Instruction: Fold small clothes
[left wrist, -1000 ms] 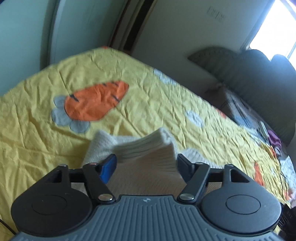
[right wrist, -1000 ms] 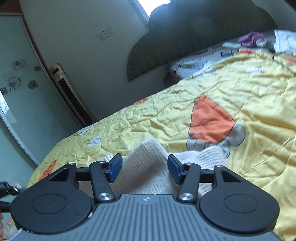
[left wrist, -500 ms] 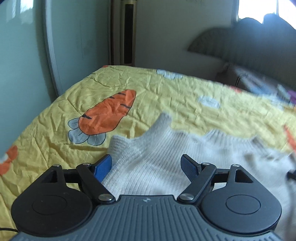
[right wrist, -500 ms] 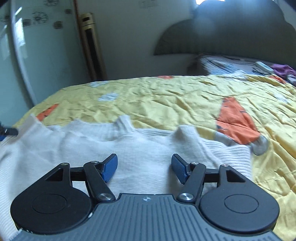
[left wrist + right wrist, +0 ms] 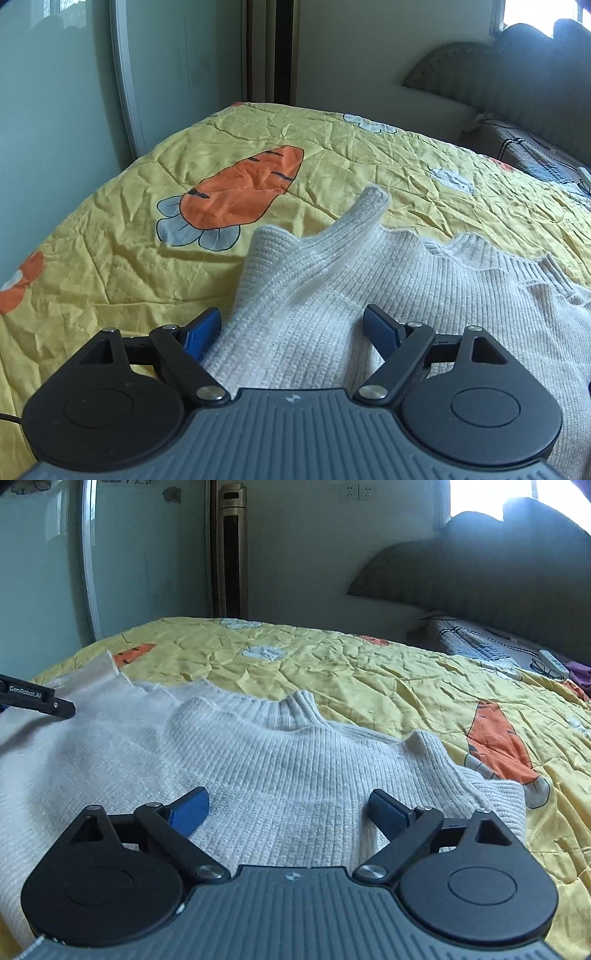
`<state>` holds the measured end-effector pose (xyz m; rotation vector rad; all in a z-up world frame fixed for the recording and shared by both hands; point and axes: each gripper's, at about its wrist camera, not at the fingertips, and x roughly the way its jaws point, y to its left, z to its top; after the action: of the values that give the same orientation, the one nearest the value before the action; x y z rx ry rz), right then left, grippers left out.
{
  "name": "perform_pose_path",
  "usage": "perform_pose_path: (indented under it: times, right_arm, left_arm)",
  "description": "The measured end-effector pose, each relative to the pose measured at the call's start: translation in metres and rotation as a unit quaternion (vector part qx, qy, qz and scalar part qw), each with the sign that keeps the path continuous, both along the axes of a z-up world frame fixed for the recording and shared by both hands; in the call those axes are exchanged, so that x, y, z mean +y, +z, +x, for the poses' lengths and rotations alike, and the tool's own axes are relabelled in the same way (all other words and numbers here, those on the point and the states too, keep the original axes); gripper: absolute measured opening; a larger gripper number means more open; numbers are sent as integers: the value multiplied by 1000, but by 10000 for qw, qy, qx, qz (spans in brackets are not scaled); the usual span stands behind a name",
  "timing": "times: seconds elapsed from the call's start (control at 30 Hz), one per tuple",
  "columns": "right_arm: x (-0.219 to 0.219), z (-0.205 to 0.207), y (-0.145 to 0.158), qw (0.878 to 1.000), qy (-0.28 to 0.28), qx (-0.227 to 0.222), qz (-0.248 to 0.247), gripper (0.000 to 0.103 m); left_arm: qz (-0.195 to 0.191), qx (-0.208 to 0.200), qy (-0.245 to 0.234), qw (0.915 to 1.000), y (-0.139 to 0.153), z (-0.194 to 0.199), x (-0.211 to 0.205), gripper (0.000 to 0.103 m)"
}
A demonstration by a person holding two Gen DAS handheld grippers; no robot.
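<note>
With both our left gripper (image 5: pixel 291 326) and right gripper (image 5: pixel 290 806) spread wide and empty, we judge the cream ribbed-knit sweater (image 5: pixel 280 771) soft, light and floppy, best pinched at its thick edges.

Left gripper (image 5: pixel 291 328) low and level, jaws spread wide, blue pads (image 5: pixel 201 332) well apart, nothing clamped between them. Right gripper (image 5: pixel 290 808) same pose: jaws wide, pads (image 5: pixel 188 810) apart, nothing pinched. Tip of one left finger shows at the far left edge of the right wrist view.
</note>
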<state>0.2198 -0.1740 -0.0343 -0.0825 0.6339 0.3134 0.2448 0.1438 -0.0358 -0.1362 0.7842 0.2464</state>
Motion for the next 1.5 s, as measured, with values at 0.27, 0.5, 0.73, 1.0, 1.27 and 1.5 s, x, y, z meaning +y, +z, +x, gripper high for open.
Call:
perform_pose_path:
  times: [0.27,0.5,0.73,1.0,1.27,1.5]
  right_arm:
    - [-12,2,-8,9992,-122,1,392,101]
    - [-12,1,-10,9991,-110,-56,404,102]
    - [-10,-2,-11,9991,-163,-120,365,102]
    - [-9,-5,-11,9991,-198,-183,328,102]
    - [-6,-20,1,9967,-647,-357,343,103]
    - [57,-84,34,9946,651,-748,297,103]
  left_arm:
    - [-157,-184,119,9996,-12,-5,9,97]
    - [-227,-368,94,9990,-17,-11,11,99]
    - [-526,-442,70,9976,-19,-14,20,99]
    - [33,-488,357,9982,9,-11,35,99]
    - [-397,87,178,9990,9,13,67,99]
    - [-1554,346,-649,9851,9,15,81,99]
